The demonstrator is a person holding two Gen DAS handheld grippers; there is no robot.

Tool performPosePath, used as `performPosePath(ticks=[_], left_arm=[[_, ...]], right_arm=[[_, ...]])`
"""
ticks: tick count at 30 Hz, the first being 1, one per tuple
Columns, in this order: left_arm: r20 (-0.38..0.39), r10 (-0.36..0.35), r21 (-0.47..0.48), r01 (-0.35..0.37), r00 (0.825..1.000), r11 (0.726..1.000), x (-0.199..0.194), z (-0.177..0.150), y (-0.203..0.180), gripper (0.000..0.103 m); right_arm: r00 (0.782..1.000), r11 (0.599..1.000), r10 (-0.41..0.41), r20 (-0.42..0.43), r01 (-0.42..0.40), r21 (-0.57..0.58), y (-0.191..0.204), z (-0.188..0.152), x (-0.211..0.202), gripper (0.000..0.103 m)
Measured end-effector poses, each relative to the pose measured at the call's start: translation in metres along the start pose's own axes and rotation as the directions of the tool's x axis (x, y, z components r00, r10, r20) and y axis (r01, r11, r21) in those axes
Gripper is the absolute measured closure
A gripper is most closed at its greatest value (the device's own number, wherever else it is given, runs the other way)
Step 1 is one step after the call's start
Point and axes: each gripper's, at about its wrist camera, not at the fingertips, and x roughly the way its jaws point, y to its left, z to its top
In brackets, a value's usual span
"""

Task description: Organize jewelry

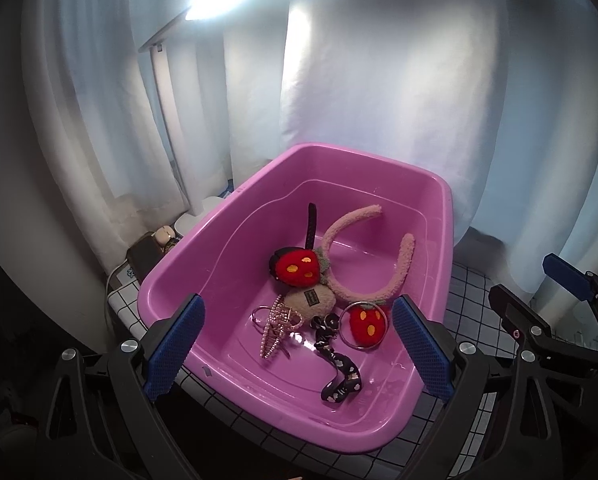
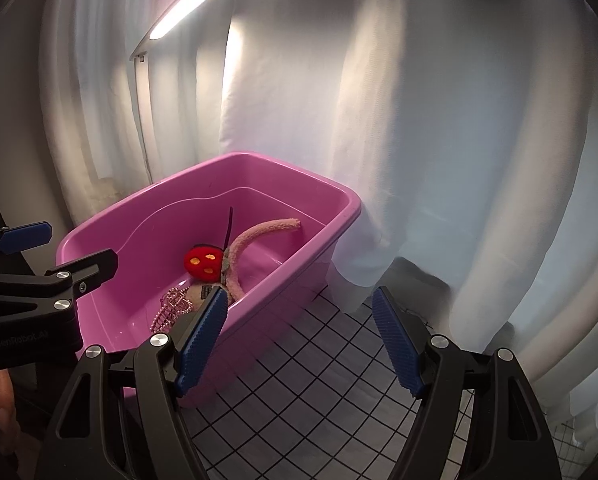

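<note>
A pink plastic tub (image 1: pixel 439 216) (image 2: pixel 339 208) holds the accessories: a fuzzy pink headband (image 1: pixel 395 276) (image 2: pixel 259 236) with red strawberry plushes (image 1: pixel 299 266) (image 2: pixel 203 263), a metal ring (image 1: pixel 383 338), a pearl hair claw (image 1: pixel 275 328) (image 2: pixel 171 304), a beige plush piece (image 1: pixel 315 302) and a black patterned strap (image 1: pixel 339 364). My left gripper (image 1: pixel 297 346) is open and empty above the tub's near side. My right gripper (image 2: pixel 299 338) is open and empty over the tablecloth, right of the tub. The right gripper also shows in the left wrist view (image 1: pixel 539 292).
The tub stands on a checked tablecloth (image 2: pixel 319 384). White curtains (image 2: pixel 439 140) hang behind. A desk lamp (image 1: pixel 167 120) stands at the back left, with small items (image 1: pixel 155 246) beside its base.
</note>
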Motion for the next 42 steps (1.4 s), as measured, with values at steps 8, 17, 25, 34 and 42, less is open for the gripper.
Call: performPosePath(ticks=[8,17,25,34,42], left_arm=[[-0.005,0.002,0.000,-0.002,1.000,1.000,0.0011,0.0002,-0.0030,0.010],[0.024,-0.002,0.031,0.001,1.000,1.000,-0.0036,0.0017,-0.0097,0.009],[0.013,-0.017,0.024,0.017,1.000,1.000,-0.0003,0.0017,-0.0099,0.009],[0.004,-0.016,0.021,0.016,1.000,1.000,0.0033,0.0014,-0.0094,0.009],[0.005,-0.016,0.023,0.016,1.000,1.000,0.0041,0.0022,-0.0090,0.009]], right_arm=[[1.000,1.000,0.000,0.000,0.000,0.000,-0.0016,-0.0001,-0.0005,0.031],[1.000,1.000,-0.001,-0.003,0.001,0.007,-0.0053,-0.0011,0.0005,0.031],[1.000,1.000,-0.003,-0.006,0.003,0.011,-0.0059,-0.0009,0.0021,0.031],[1.000,1.000,-0.003,-0.007,0.003,0.011,-0.0069,-0.0006,0.0035,0.032],[1.000,1.000,-0.001,-0.007,0.001,0.010,-0.0076,-0.0003,0.0038,0.031]])
